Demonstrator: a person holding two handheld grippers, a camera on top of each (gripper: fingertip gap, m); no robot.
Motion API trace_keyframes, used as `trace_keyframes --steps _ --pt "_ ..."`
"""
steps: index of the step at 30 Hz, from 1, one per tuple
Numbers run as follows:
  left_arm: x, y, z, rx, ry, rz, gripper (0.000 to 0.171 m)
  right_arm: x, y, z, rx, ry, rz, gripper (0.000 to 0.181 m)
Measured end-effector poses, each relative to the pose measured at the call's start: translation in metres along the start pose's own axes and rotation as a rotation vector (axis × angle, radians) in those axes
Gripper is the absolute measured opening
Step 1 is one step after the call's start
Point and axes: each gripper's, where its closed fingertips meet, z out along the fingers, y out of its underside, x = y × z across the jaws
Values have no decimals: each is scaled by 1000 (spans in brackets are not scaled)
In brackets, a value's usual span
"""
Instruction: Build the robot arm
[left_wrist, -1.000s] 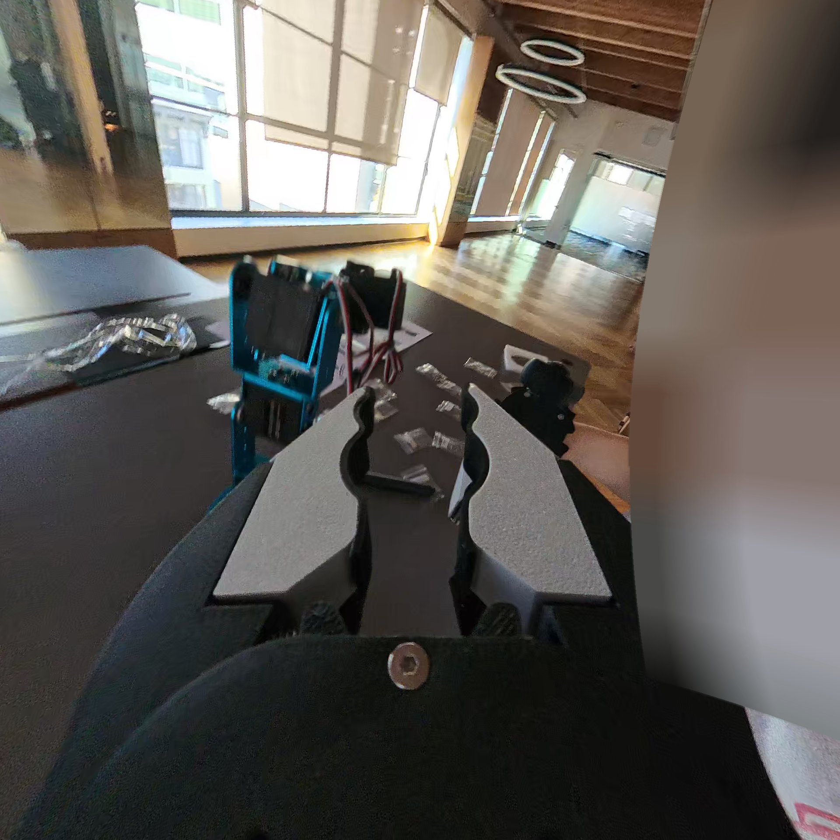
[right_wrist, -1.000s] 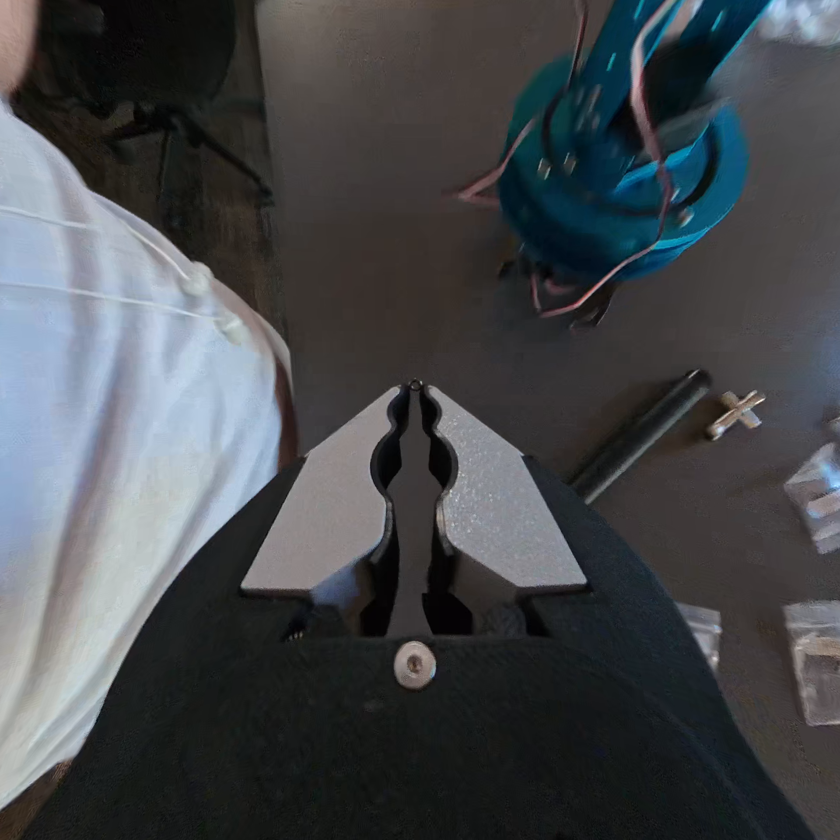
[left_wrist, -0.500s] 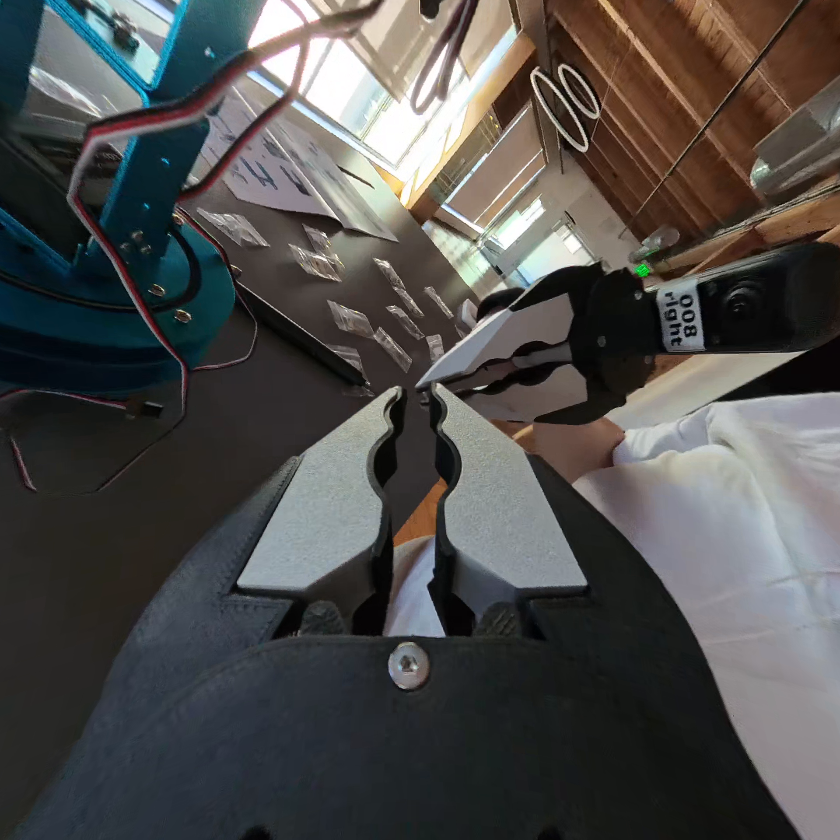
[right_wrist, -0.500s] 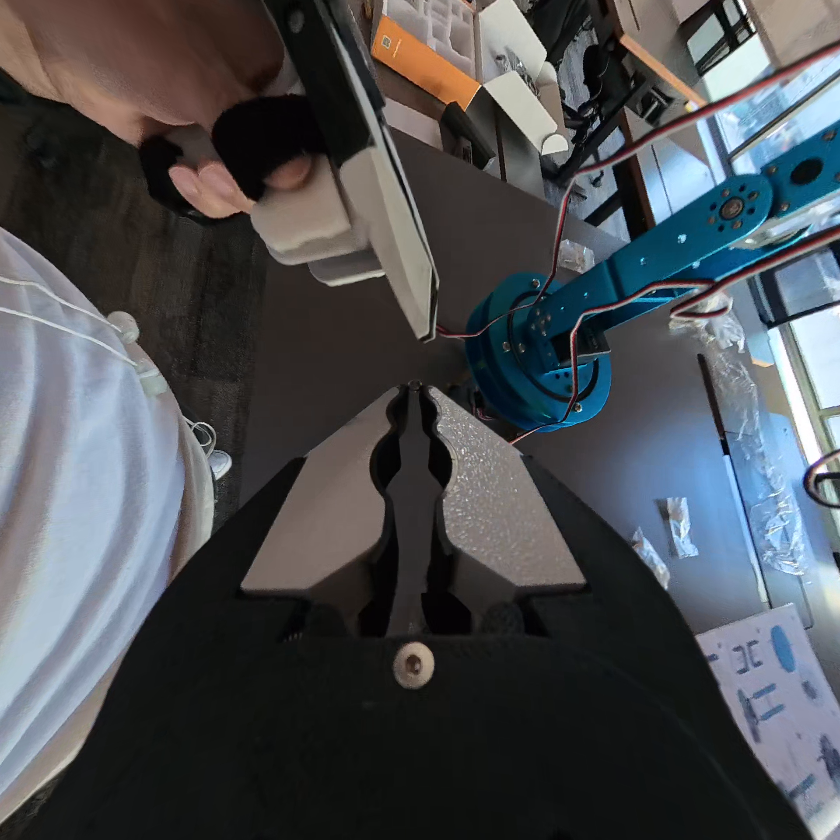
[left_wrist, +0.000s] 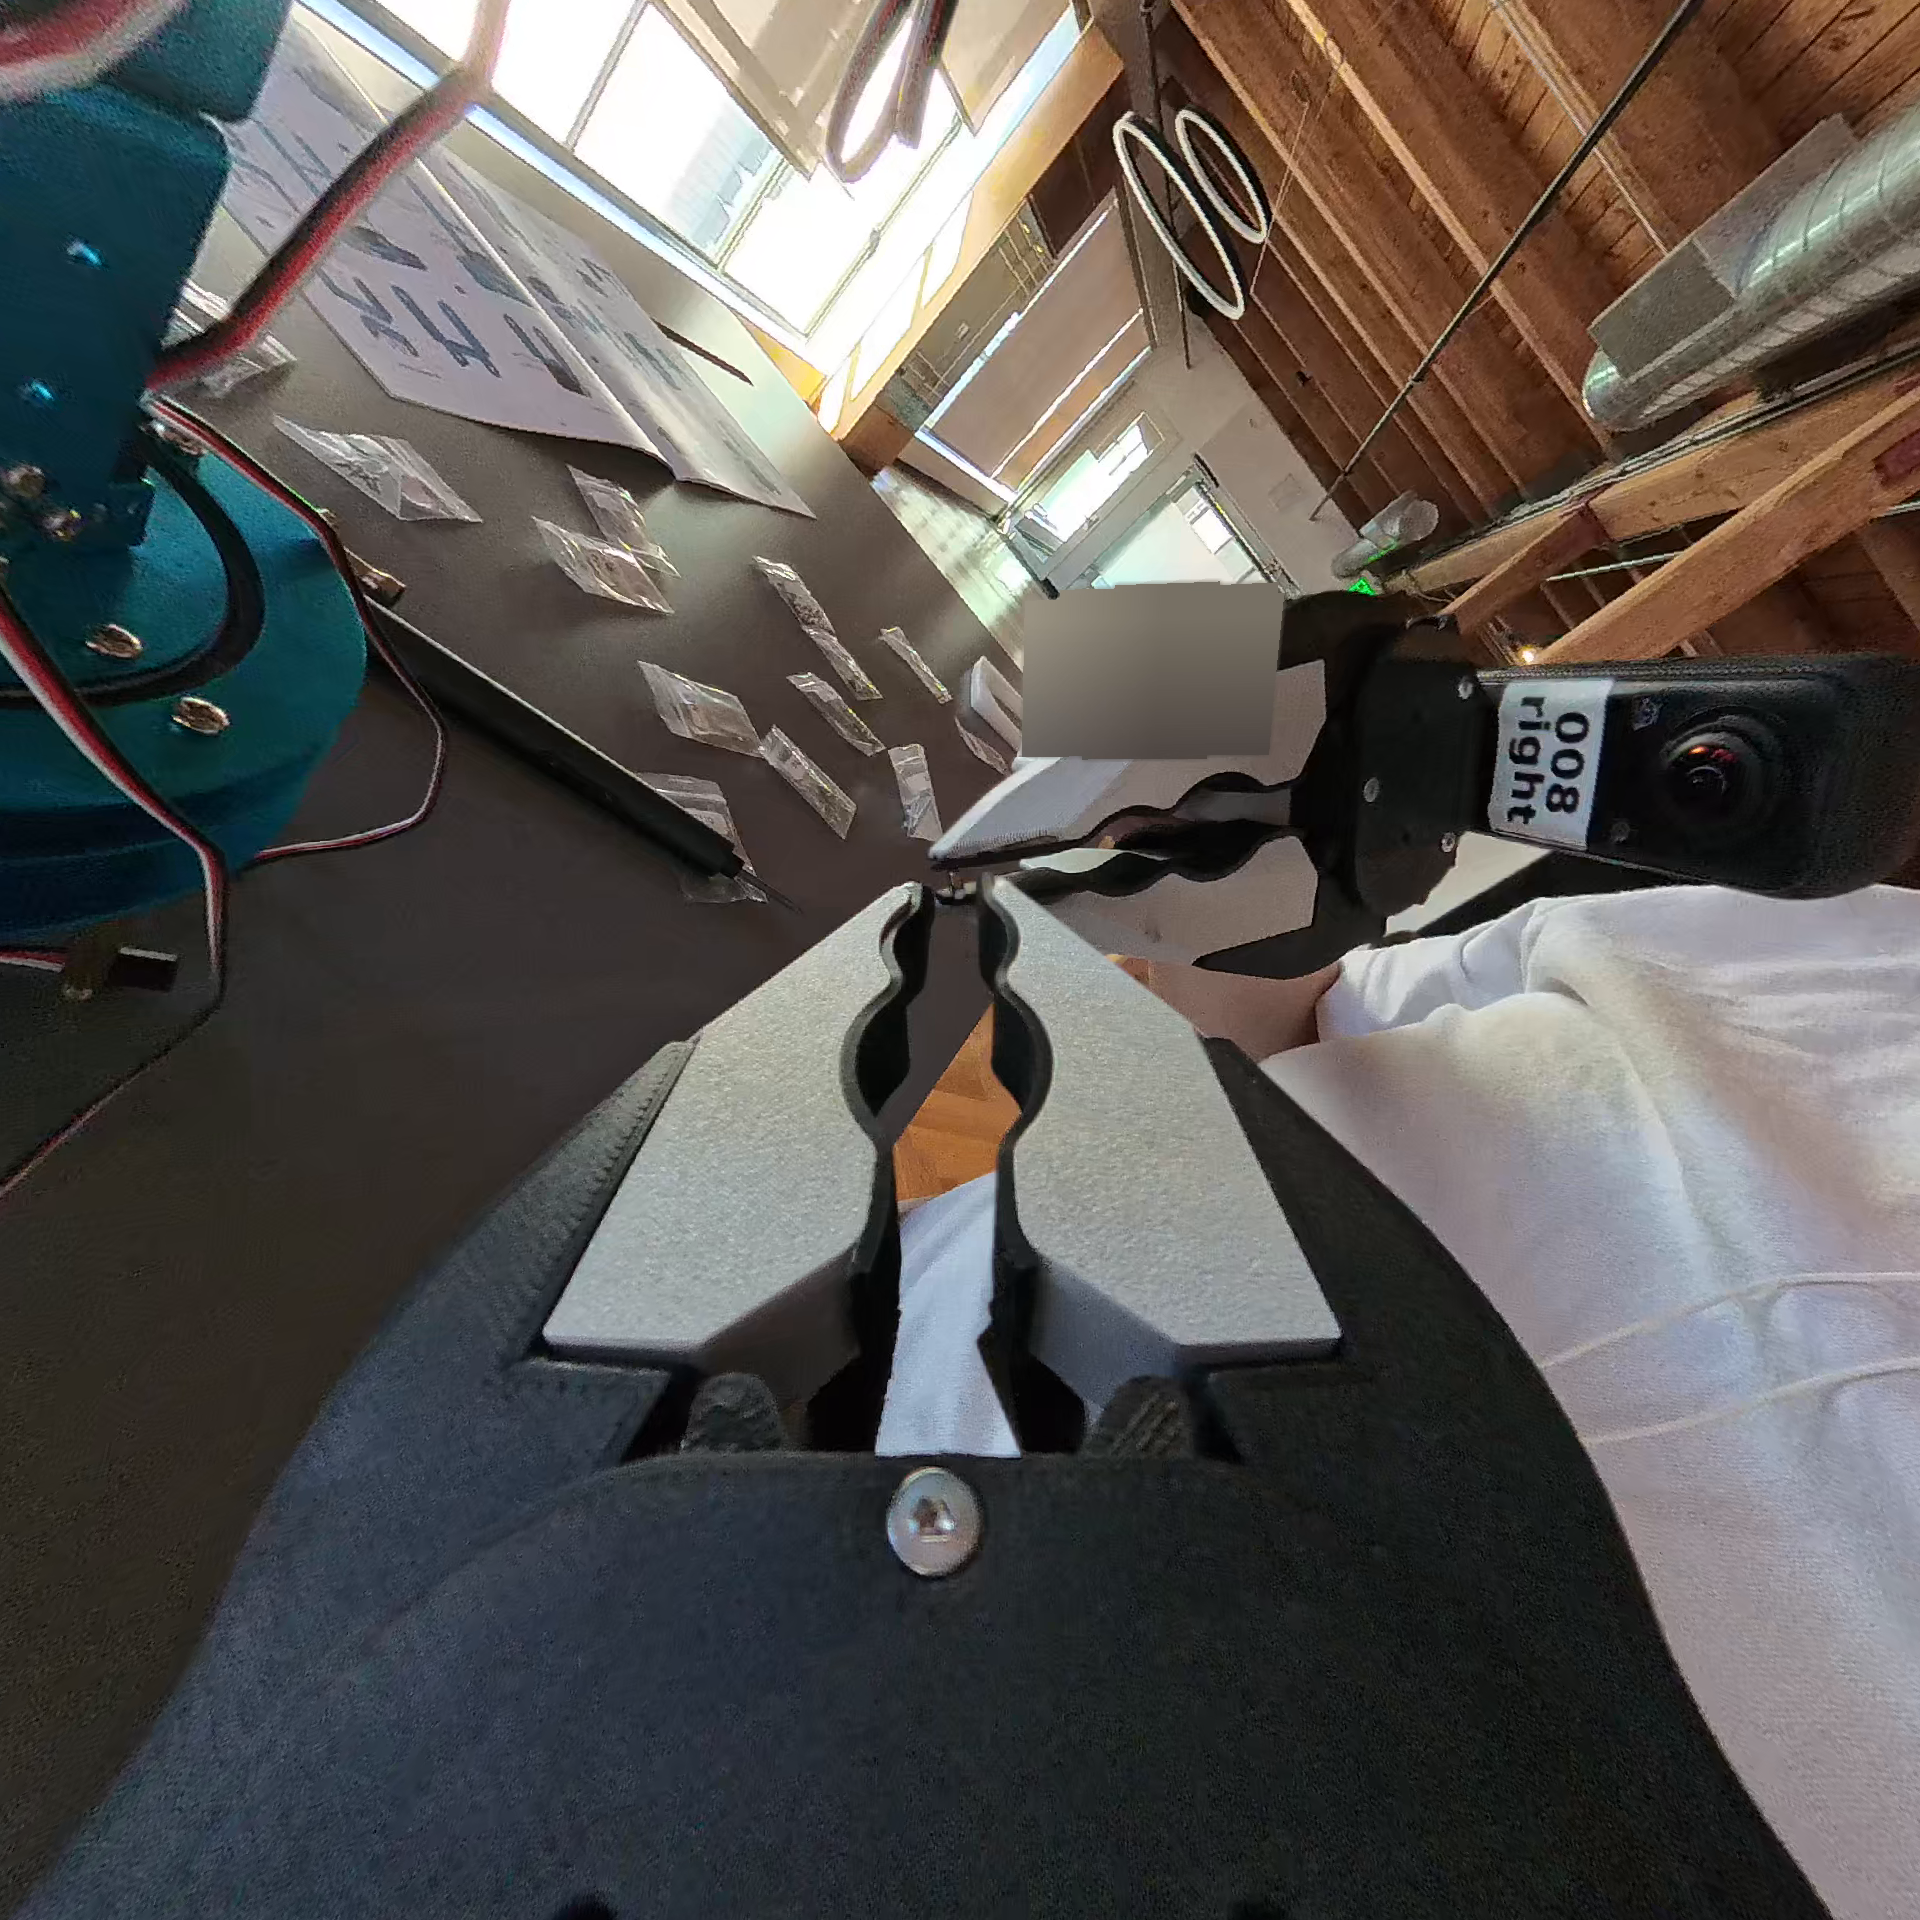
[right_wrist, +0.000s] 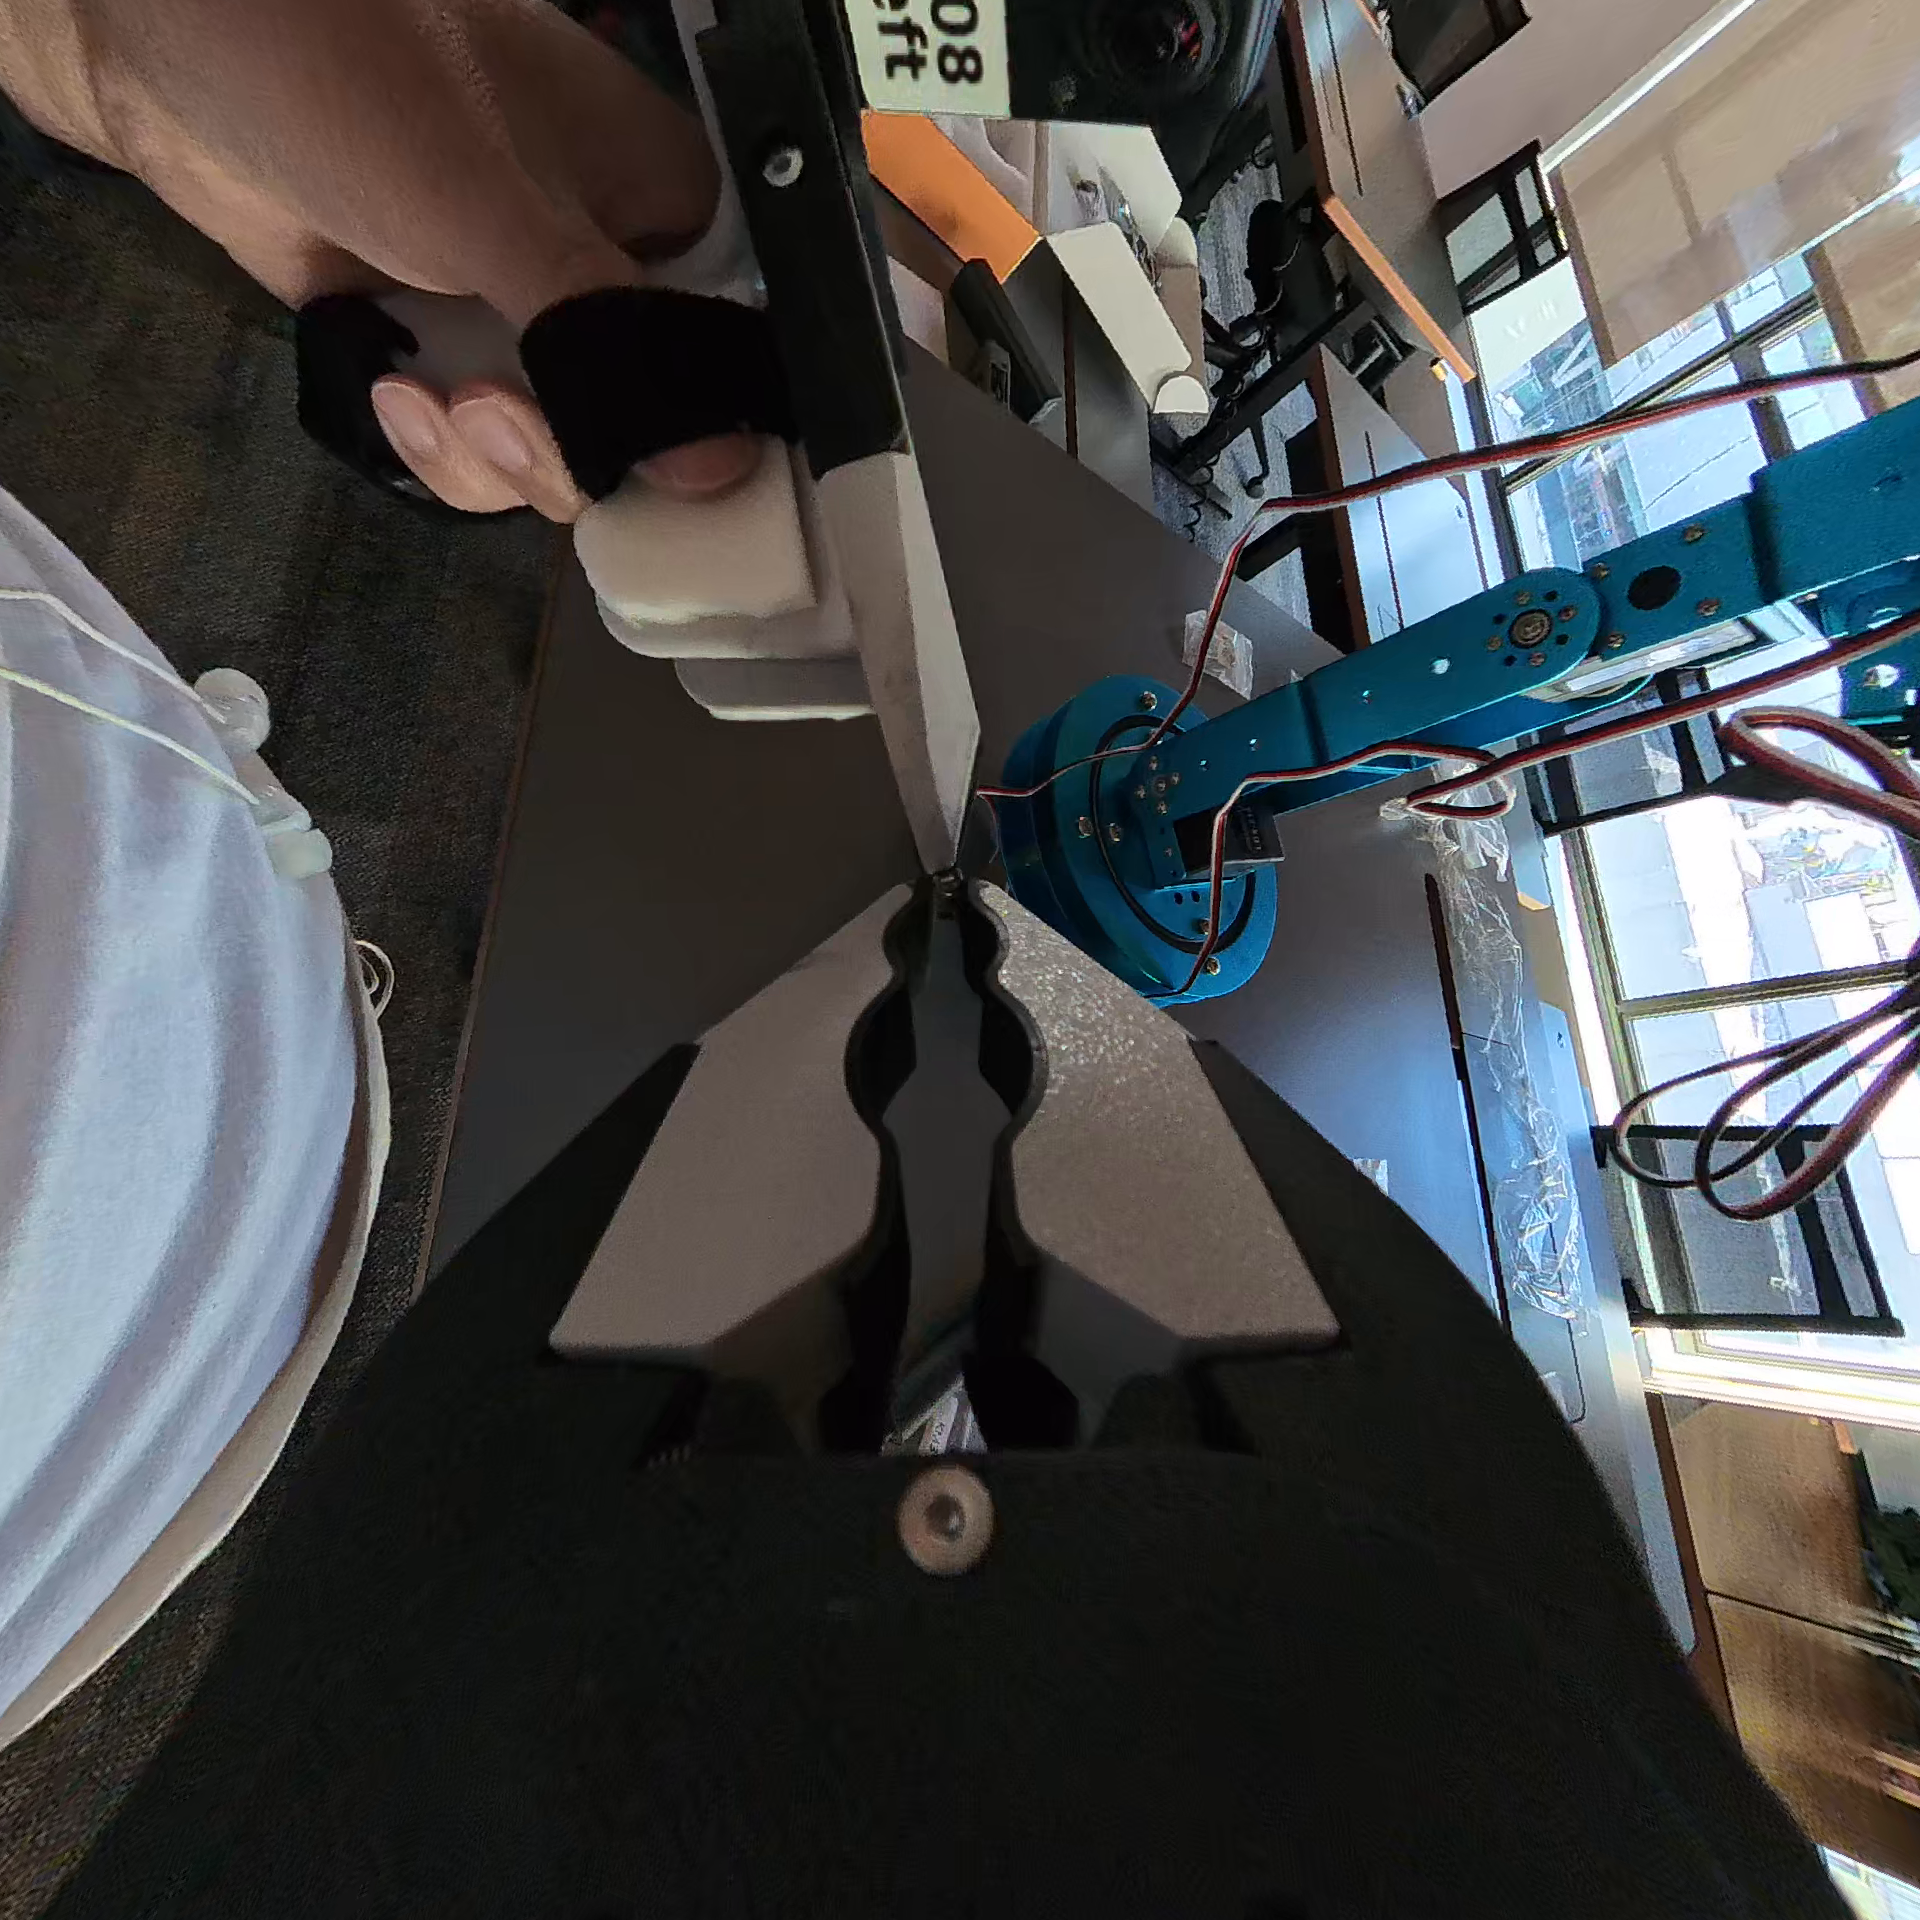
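My right gripper (right_wrist: 943, 883) is shut on a tiny dark metal part (right_wrist: 944, 879) at its very tips. My left gripper (left_wrist: 951, 896) has its jaws a narrow gap apart, and the part (left_wrist: 953, 890) sits right at that gap. The two grippers meet tip to tip in the air over the near edge of the dark table (left_wrist: 416, 1039). The right gripper (left_wrist: 940, 857) comes in from the right in the left wrist view. The left gripper (right_wrist: 951, 852) comes in from above, edge-on, in the right wrist view, held by a hand (right_wrist: 416, 208).
A blue servo robot arm (right_wrist: 1143, 862) with red, white and black wires stands on the table; its base (left_wrist: 156, 707) is left of the grippers. A black rod tool (left_wrist: 561, 748), several small plastic bags (left_wrist: 707, 707) and a printed sheet (left_wrist: 468, 312) lie beyond. A white shirt (left_wrist: 1558, 1143) is close. Both grippers' tips are close together, under 4 cm apart.
Both grippers swung up from the table and came together until their tips meet. The left jaws narrowed from wide open. The right stayed shut on the small part.
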Motion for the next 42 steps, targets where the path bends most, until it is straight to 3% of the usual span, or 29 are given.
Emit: trace_keyframes --steps 6,10,13,17,20,23,42 --pt "-3 -1 4 -20 -4 31 0 3 4 1 -3 9 -5 4" --pt "-1 -8 3 -5 9 60 0 8 2 -1 55 -18 105 5" --pt "10 -17 -1 49 75 118 0 15 -1 -10 163 -136 396 10" --pt "26 -27 -5 126 129 230 0 33 -20 -35 477 -404 910 6" --pt "34 -34 -6 168 146 282 0 41 -24 -40 595 -522 1097 7" --pt "36 -37 -5 169 154 298 0 37 -28 -40 611 -587 1133 7" --pt "40 -36 4 138 189 298 0 31 -26 -34 599 -617 1131 2"
